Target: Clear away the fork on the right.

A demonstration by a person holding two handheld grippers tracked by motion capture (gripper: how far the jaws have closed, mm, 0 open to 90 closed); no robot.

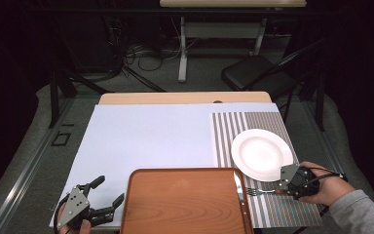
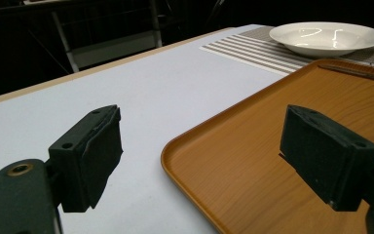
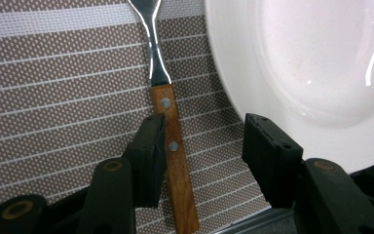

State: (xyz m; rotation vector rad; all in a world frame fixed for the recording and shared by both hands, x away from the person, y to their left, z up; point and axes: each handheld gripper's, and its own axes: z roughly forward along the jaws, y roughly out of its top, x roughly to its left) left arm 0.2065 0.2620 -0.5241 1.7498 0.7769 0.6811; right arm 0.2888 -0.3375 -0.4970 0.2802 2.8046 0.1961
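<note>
My right gripper (image 3: 202,161) hangs low over the striped placemat (image 3: 53,97), jaws part-way apart w/ the fork (image 3: 168,126) between them: its wooden handle lies just inside one pad (image 3: 148,156), seemingly brushing it, while the other pad stands clear over toward the plate (image 3: 311,63), so nothing is clamped yet. In the high view the fork (image 1: 259,192) lies flat on the mat just beside the plate's (image 1: 261,153) near rim, tines pointing at the tray (image 1: 185,204), handle under my right gripper (image 1: 283,187). My left gripper (image 1: 108,191) rests wide open & empty at the tray's left corner, off the job. Handling, as I judge it: the fork is light, stiff, not fragile; the steel neck looks slick, the riveted wood gives better bite. It's thin & lies flat, so pads must come right down to the mat. Best hold is approx. mid-handle, across the narrow width near the rivets, keeping clear of the plate's rim, which could chip or get shoved.
</note>
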